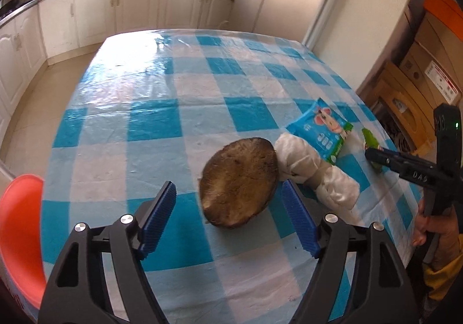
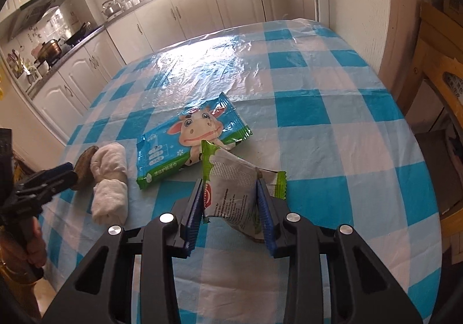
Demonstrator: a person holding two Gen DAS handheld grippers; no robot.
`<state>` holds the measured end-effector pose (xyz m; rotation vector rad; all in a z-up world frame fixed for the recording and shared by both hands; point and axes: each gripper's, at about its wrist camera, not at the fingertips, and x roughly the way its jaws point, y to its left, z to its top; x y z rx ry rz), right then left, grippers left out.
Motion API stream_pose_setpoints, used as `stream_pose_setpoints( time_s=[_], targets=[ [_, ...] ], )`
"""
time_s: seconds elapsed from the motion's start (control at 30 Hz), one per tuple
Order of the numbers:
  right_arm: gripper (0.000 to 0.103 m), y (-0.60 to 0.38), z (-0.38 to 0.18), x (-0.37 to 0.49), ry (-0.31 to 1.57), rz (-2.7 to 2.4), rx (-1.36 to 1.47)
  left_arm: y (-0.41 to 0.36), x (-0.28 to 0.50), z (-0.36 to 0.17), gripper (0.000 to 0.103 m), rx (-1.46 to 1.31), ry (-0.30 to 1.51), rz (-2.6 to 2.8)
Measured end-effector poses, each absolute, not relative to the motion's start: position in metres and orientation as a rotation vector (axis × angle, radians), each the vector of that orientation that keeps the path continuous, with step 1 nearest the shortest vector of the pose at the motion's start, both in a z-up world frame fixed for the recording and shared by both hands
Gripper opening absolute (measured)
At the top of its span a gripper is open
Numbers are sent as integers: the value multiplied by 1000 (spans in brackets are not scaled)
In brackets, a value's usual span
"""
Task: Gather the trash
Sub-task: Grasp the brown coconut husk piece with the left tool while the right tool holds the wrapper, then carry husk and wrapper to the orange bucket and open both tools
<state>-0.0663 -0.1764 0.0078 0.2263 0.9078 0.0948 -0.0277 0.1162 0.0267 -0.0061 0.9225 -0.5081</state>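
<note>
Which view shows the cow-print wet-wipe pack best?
Right wrist view: the wet-wipe pack lies whole, face-up, cow print clear. The left wrist view shows it smaller, near the right edge, partly behind the rolled white cloth.

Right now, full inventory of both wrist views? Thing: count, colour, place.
coconut shell half: 1, brown, on table between open left tool pads, untouched
rolled cloth: 1, white, touching shell's right side
wet-wipes pack: 1, blue-green with cartoon cow, flat, mid-table
snack wrapper: 1, green and white, crumpled, clamped in right tool
tablecloth: 1, blue-white check under clear plastic
bin: 1, orange, at table's left edge
cabinets: white, along far wall
left tool: open
right tool: shut on wrapper
hand: 1, gripping right tool's handle
</note>
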Motion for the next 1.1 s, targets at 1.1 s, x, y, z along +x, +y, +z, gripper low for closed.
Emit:
stream_pose_setpoints(
  time_s=[1.1],
  targets=[
    [37,-42,68,-35,860,480,192,219,-45,47,61,-266,837,-280]
  ],
)
